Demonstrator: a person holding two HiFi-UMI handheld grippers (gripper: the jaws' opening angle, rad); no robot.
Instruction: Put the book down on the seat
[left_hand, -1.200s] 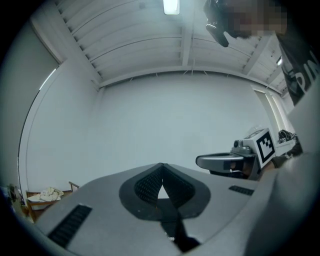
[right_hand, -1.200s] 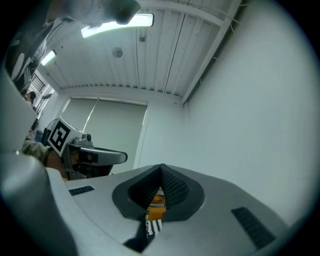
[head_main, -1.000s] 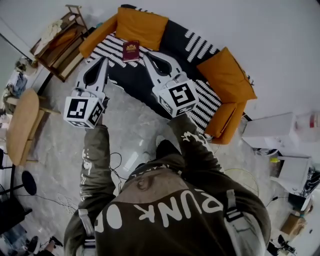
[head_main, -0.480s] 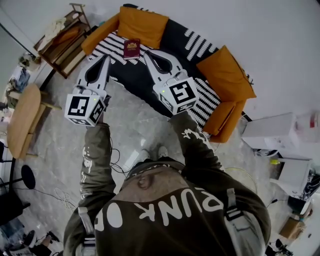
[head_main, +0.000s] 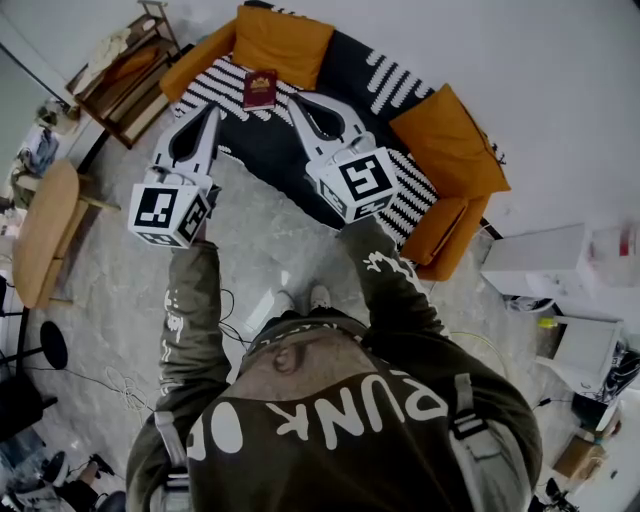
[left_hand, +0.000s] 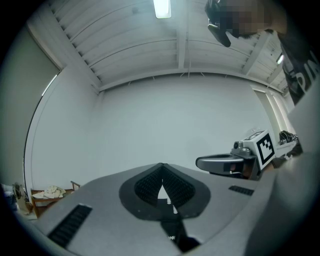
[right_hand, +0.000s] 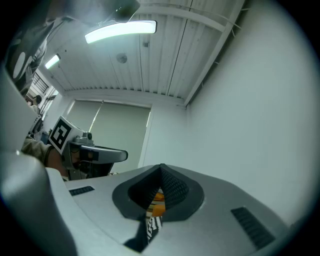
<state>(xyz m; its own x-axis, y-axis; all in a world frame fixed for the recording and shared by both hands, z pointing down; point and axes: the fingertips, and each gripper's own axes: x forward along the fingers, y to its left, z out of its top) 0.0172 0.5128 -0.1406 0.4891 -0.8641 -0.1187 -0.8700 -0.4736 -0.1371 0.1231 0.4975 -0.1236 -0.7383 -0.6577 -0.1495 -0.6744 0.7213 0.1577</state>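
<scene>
A dark red book lies flat on the striped seat of the sofa, near the orange back cushion. My left gripper hangs in the air short of the seat's left front edge, shut and empty. My right gripper is over the seat just right of the book, also shut with nothing in it. In the left gripper view the jaws meet at the tips and point at a bare wall, with the right gripper alongside. The right gripper view shows its tips closed, with orange and striped fabric behind them.
A wooden rack stands left of the sofa. A round wooden table sits at the far left. Orange cushions fill the sofa's right end. White boxes stand at the right. Cables trail on the marble floor by the person's feet.
The sofa and the book have slid slightly up the head view. Both grippers stay shut and empty, held in front of the sofa. The book has not moved on the seat.
</scene>
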